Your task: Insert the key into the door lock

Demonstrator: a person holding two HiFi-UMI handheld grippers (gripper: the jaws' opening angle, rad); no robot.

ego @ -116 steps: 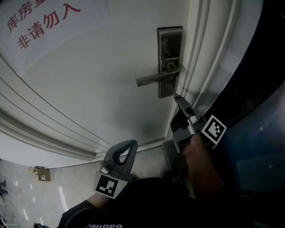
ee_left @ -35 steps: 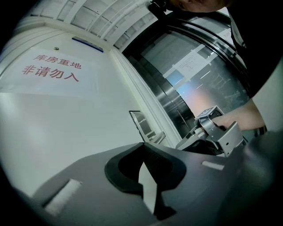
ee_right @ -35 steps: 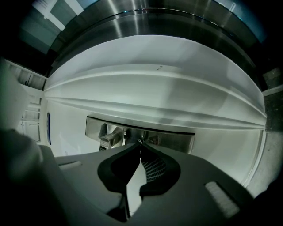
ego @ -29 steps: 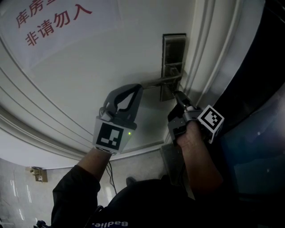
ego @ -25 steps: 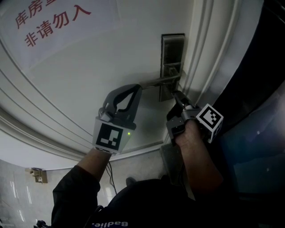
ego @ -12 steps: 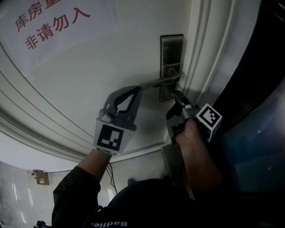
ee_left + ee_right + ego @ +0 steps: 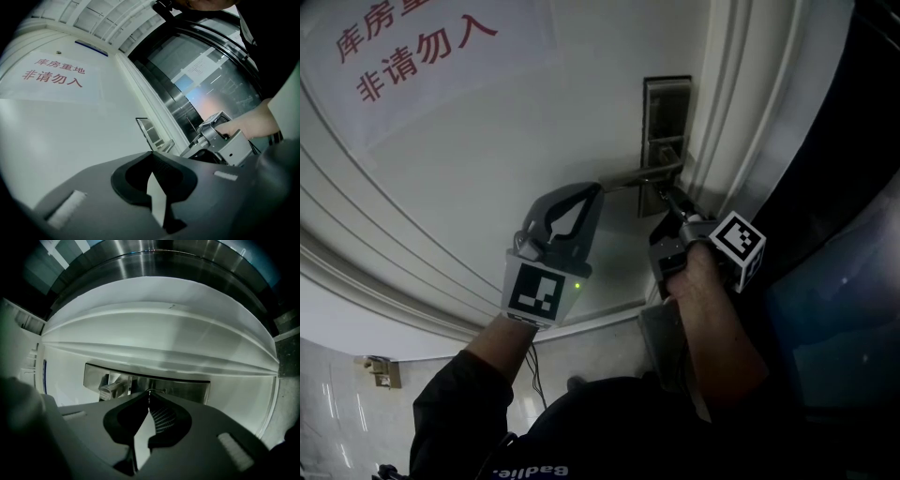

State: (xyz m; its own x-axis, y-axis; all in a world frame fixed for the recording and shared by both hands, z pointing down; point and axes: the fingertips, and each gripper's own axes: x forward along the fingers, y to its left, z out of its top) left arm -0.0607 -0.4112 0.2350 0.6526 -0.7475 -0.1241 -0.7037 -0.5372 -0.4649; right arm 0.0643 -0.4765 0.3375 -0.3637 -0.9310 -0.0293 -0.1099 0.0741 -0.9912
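A steel lock plate [image 7: 667, 103] with a lever handle [image 7: 628, 178] is set in the white door [image 7: 487, 169]. My right gripper [image 7: 662, 193] is shut, its tips pressed close against the plate's lower part, just under the handle. In the right gripper view the plate [image 7: 187, 389] and handle [image 7: 111, 389] fill the space just past the closed tips [image 7: 149, 392]. Only a thin sliver of the key shows there, and the keyhole is hidden. My left gripper [image 7: 598, 187] is shut and empty, its tips just left of the handle's free end. The left gripper view shows its closed tips [image 7: 152, 152] below the plate [image 7: 151, 133].
A paper sign with red characters [image 7: 422, 47] hangs on the door at upper left. The door frame's mouldings [image 7: 731, 112] run right of the lock, with dark glass [image 7: 844, 281] beyond. Pale floor [image 7: 356, 412] shows below the door's curved edge.
My left gripper has come up from near my body to beside the handle. Over the last second the right gripper edged slightly closer to the plate; the left stayed put.
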